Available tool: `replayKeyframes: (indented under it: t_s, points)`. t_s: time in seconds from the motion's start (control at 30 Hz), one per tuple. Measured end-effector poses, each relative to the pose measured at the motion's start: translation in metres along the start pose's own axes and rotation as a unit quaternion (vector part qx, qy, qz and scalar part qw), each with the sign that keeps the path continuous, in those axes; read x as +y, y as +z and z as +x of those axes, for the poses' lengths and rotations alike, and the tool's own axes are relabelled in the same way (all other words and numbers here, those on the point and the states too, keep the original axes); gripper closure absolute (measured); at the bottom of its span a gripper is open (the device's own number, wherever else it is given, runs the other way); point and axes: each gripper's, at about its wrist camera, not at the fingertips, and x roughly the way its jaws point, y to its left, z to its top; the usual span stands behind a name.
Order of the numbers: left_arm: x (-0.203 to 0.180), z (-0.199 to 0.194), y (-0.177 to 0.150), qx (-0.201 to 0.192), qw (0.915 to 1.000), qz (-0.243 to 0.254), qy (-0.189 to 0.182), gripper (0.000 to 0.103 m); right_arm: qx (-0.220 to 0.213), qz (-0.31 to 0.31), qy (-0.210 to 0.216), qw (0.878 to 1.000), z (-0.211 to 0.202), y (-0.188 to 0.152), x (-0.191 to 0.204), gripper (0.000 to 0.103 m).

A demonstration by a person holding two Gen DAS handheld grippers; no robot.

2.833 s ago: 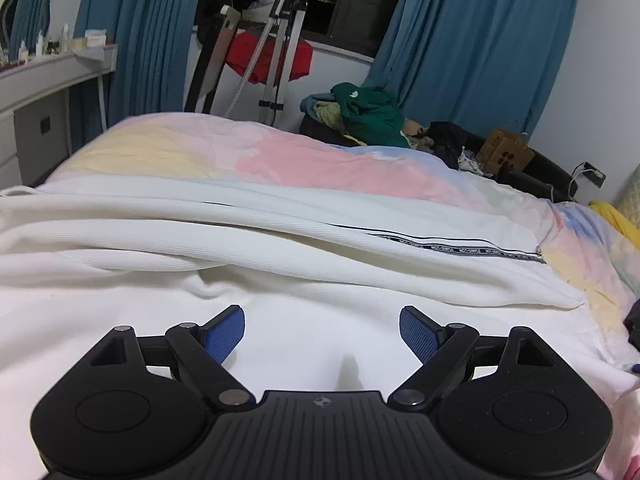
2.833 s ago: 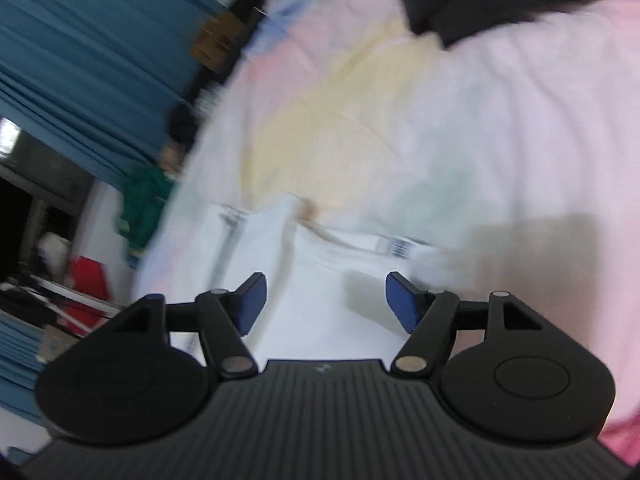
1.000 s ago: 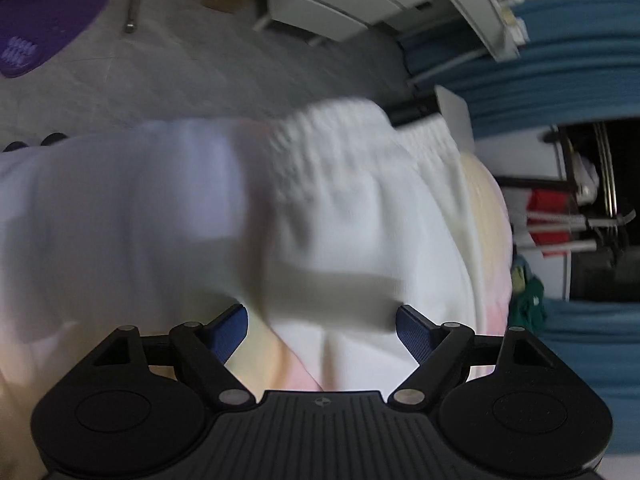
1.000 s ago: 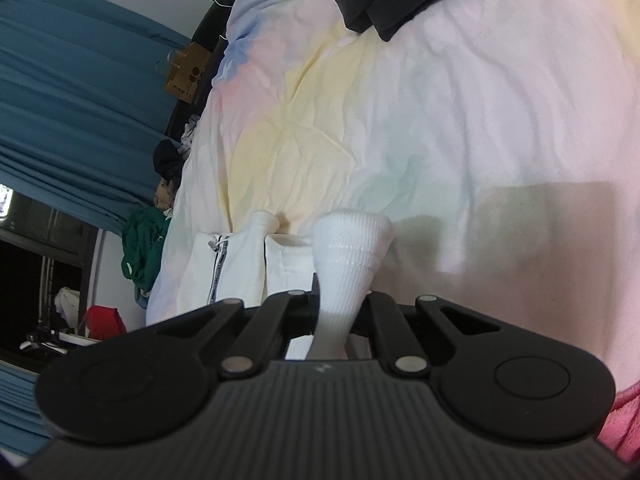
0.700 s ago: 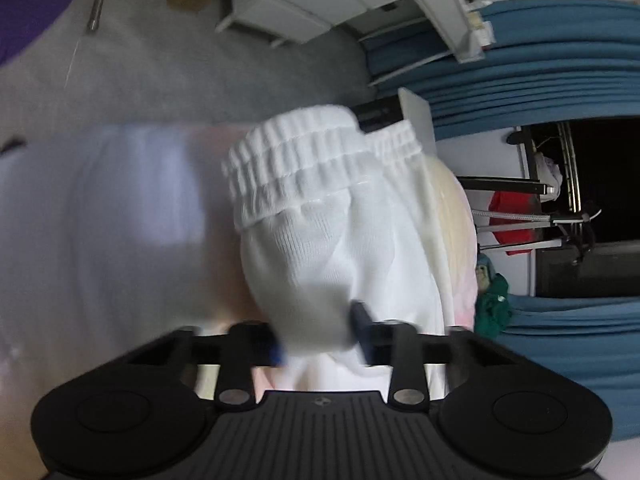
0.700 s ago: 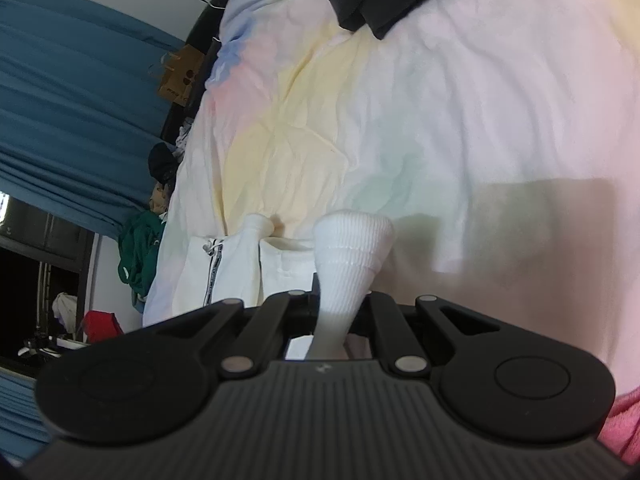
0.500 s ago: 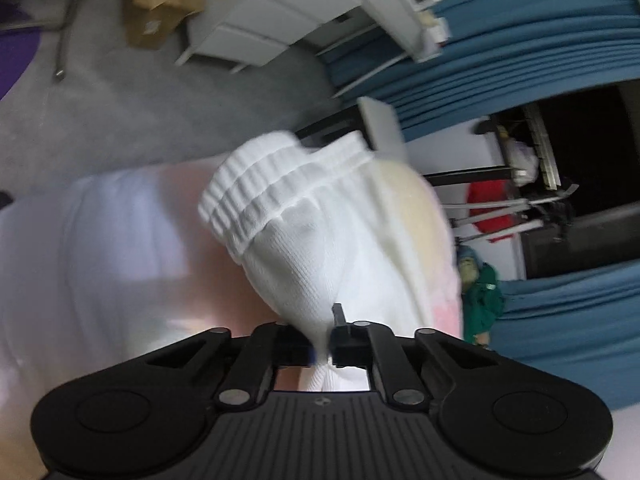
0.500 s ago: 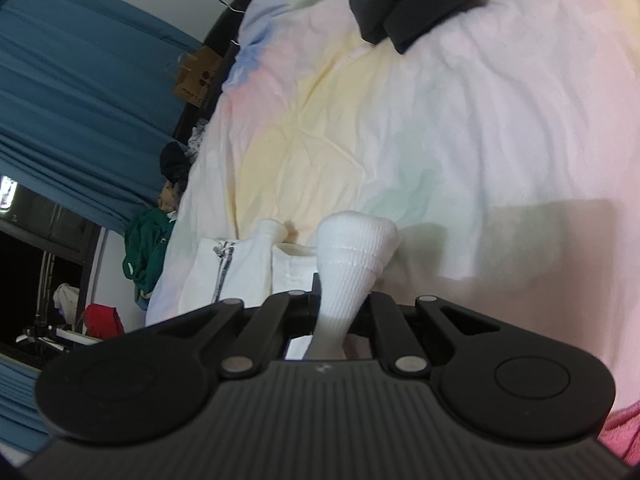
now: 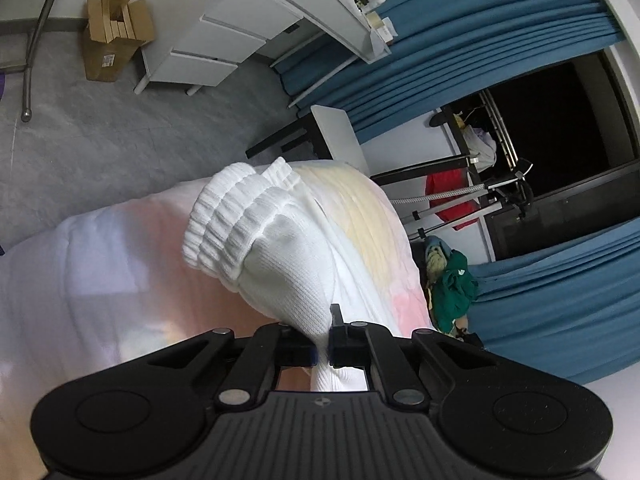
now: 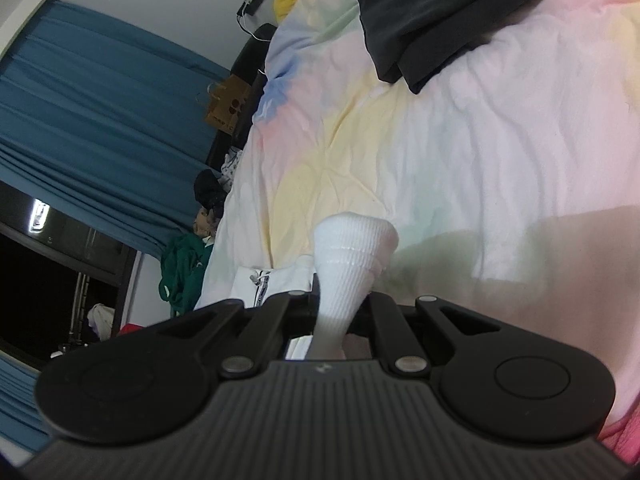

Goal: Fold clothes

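Left wrist view: the left gripper [image 9: 323, 347] is clamped on a fold of the white knit garment [image 9: 288, 264], its fingers pressed together low in the centre of the frame with fabric bunched between them. The garment's ribbed elastic band [image 9: 224, 228] stands up and to the left of the pinch, rolled in three ridges. More of the white cloth trails up and right across the bed [image 9: 100, 264], whose cover shows pale pink and yellow patches. Upper left: grey floor, a cardboard box [image 9: 114, 32] and a white drawer unit [image 9: 208, 36]. Upper right: blue curtains [image 9: 460, 40], a dark window opening, a metal rack with a red item [image 9: 448, 192]. A green garment [image 9: 454, 288] hangs at right of centre. Right wrist view: the right gripper [image 10: 332, 312] is clenched on another ribbed end of the white knit garment [image 10: 348, 256], which rises as a narrow tube from between the fingers in the lower centre. Just left of it, a flat part of the white cloth with a dark striped trim [image 10: 260, 284] lies on the bed [image 10: 460, 160]. A black garment [image 10: 440, 12] lies at the top right of the frame on the pastel cover. Blue curtains [image 10: 100, 120] fill the left side; a brown box [image 10: 228, 108] sits beside the bed's far edge, and a green garment [image 10: 182, 272] is at middle left.
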Motion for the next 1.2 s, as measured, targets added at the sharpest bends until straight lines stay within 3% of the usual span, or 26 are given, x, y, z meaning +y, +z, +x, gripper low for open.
replayKeyframes:
  t_s: [0.27, 0.43, 0.57, 0.63, 0.73, 0.87, 0.97, 1.07, 1.17, 1.2]
  points:
    - [-0.055, 0.034, 0.03, -0.02, 0.9979, 0.055, 0.027, 0.098, 0.027, 0.005, -0.016, 0.999, 0.021, 0.009, 0.014, 0.098]
    - [-0.113, 0.083, 0.057, -0.058, 0.9951, 0.073, 0.031, 0.098, 0.033, -0.05, -0.007, 0.998, 0.055, 0.017, 0.079, 0.098]
    - [-0.135, 0.153, 0.078, -0.089, 0.995, 0.033, 0.028, 0.098, 0.045, -0.105, -0.007, 0.993, 0.115, 0.018, 0.148, 0.098]
    - [-0.144, 0.194, 0.09, -0.102, 0.9933, 0.031, 0.043, 0.098, 0.052, -0.128, -0.021, 0.99, 0.155, 0.016, 0.177, 0.098]
    - [-0.158, 0.261, 0.102, -0.11, 0.988, 0.052, 0.095, 0.098, 0.073, -0.157, -0.041, 0.984, 0.22, 0.004, 0.204, 0.098]
    - [-0.165, 0.333, 0.103, -0.094, 0.9795, 0.083, 0.158, 0.098, 0.101, -0.179, -0.051, 0.977, 0.293, -0.012, 0.211, 0.098]
    - [-0.17, 0.387, 0.104, -0.082, 0.9697, 0.106, 0.205, 0.093, 0.122, -0.178, -0.04, 0.976, 0.316, -0.015, 0.202, 0.096]
    - [-0.153, 0.398, 0.103, -0.06, 0.9727, 0.096, 0.202, 0.082, 0.143, -0.173, -0.023, 0.974, 0.335, -0.017, 0.191, 0.091]
    - [-0.142, 0.381, 0.1, -0.058, 0.9803, 0.092, 0.165, 0.062, 0.156, -0.158, 0.02, 0.975, 0.327, -0.005, 0.181, 0.068]
    - [-0.14, 0.372, 0.099, -0.055, 0.9833, 0.086, 0.151, 0.056, 0.147, -0.16, 0.034, 0.975, 0.317, -0.002, 0.178, 0.056]
